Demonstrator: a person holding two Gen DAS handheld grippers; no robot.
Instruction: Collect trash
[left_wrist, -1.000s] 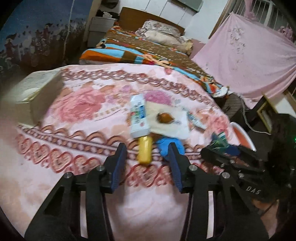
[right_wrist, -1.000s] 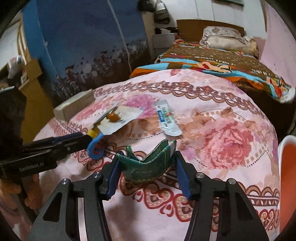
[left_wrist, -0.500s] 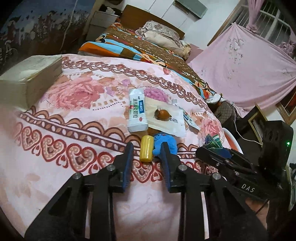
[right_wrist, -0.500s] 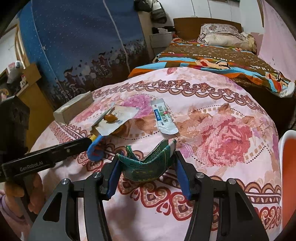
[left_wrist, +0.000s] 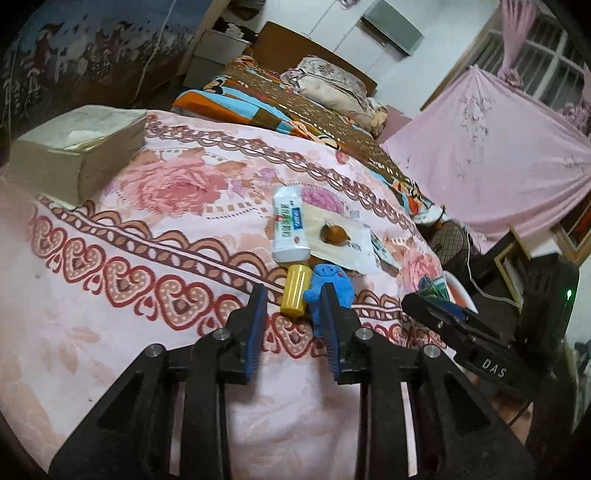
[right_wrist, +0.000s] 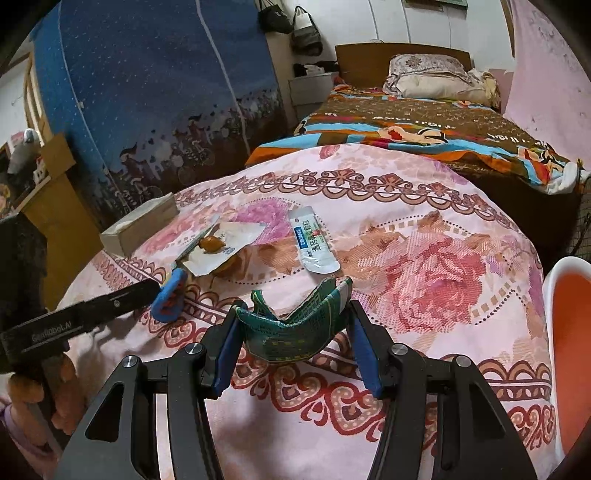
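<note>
- L gripper (left_wrist: 293, 295) is hovering low over the pink flowered blanket (left_wrist: 155, 236), jaws narrow; they have just been closing, nothing pinched between the pads.
- Yellow cap (left_wrist: 294, 290) is lying just past the L tips, in line with the gap; blue soft toy (left_wrist: 330, 286) is sitting beside it, partly behind the right-hand finger. Contact w/ the finger: can't tell.
- White tube (left_wrist: 290, 226) is lying flat behind the cap, next to a white paper sheet (left_wrist: 347, 247) w/ a brown lump (left_wrist: 334, 233) on it.
- R gripper (right_wrist: 293, 314) is holding a crumpled green wrapper (right_wrist: 295, 325) between its pads, mid-width, above the blanket.
- In the R view the L gripper is coming in from the left edge, tips at the blue toy; person's hand (right_wrist: 40, 391) is gripping its handle.
- Beige box (left_wrist: 77, 147) is sitting on the far left of the blanket, well apart from the trash.
- Orange bin w/ white rim (right_wrist: 570, 347) is standing at the right edge, beside the bed.
</note>
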